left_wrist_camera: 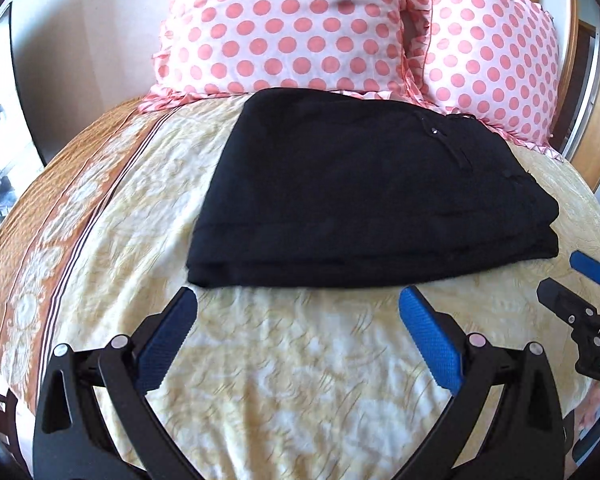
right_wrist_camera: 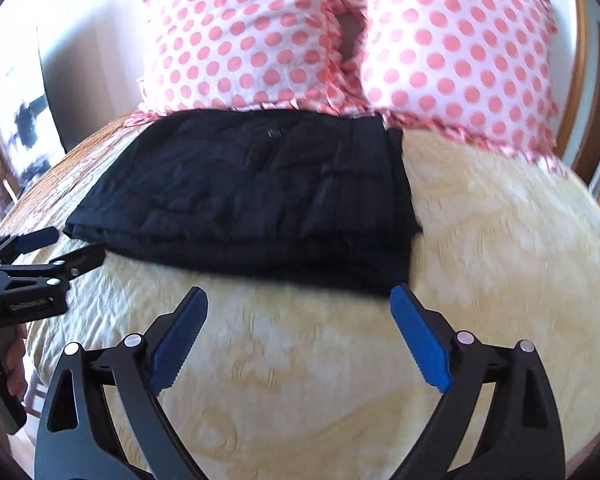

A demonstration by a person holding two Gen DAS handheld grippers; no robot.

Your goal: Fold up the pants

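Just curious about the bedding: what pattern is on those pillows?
Pink polka dots on white, on both pillows, clearest in the left wrist view.

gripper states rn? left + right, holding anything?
Left gripper: open, empty, just short of the folded black pants.
Right gripper: open, empty, also at the near edge of the pants.

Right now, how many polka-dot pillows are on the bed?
2: one polka-dot pillow behind the folded black pants, another to its right; more may lie out of frame.
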